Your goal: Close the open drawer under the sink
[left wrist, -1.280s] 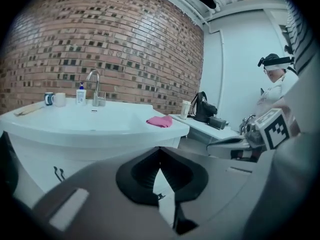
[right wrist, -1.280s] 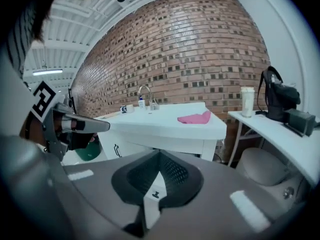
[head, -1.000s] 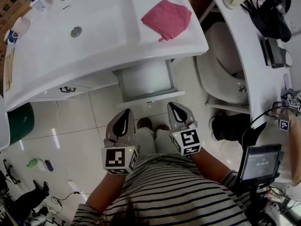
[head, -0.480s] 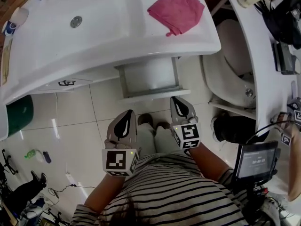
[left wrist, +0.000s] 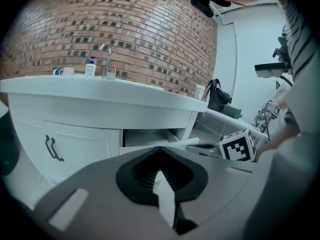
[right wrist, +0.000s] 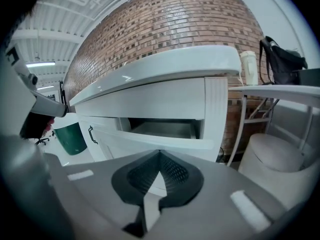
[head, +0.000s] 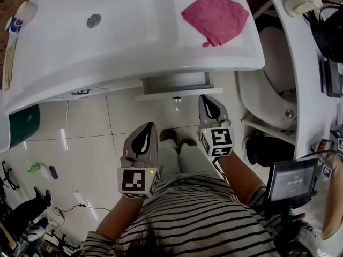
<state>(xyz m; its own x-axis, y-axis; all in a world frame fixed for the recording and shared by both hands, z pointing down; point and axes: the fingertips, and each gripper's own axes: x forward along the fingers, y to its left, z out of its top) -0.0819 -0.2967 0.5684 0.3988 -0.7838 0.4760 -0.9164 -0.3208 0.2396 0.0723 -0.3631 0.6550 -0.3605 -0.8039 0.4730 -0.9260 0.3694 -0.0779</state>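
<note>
Pale floor tiles (head: 86, 123) lie under both claws, the left claw (head: 143, 130) and right claw (head: 210, 103) each pinched together on nothing. Just past the right one, the drawer (head: 177, 93) juts partly out below the table's (head: 161, 52) front edge, right of the sink (head: 110, 15). An off-centre shove could skew and jam it, I'd guess. Only the right gripper view looks inside the drawer (right wrist: 165, 139); only the head view shows the pink cloth (head: 216, 16).

The sink top (head: 123, 31) is smooth, glossy white; the floor tiles (head: 86, 138) shine too. The pink cloth (head: 215, 16) is soft fabric, the brick wall (left wrist: 125, 29) rough.
</note>
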